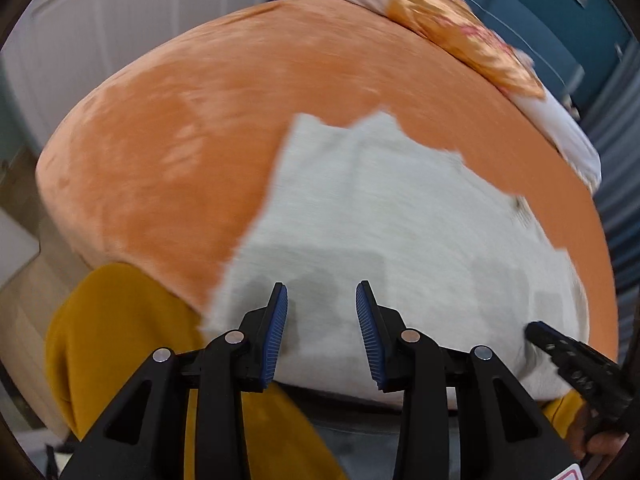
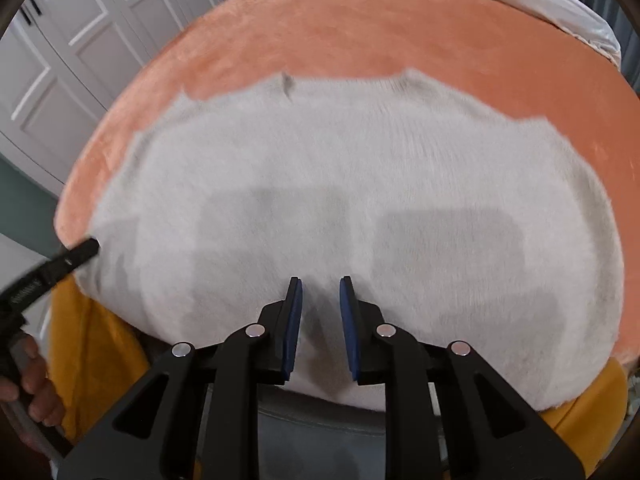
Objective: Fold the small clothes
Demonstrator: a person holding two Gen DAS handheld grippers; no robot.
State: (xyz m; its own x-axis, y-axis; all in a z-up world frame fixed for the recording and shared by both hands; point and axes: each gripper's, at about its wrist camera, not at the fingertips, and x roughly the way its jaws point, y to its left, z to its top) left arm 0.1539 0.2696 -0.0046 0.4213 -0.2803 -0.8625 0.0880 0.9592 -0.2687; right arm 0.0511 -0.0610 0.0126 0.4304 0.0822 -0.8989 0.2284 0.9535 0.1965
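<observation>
On orange bedspread (image 2: 360, 28): white garment (image 2: 340, 168) lying spread flat, near edge hanging toward bed's front. Folding looking not yet begun; no fold showing, all folds judged remaining. Left gripper (image 1: 321, 300) hovering over garment's near left part, jaws standing wide, gripping nothing. Right gripper (image 2: 321, 292) hovering over near middle, jaws narrowly parted, gripping nothing. Bare bedspread showing left and beyond; pillow (image 1: 460, 36) sitting well apart at far edge.
</observation>
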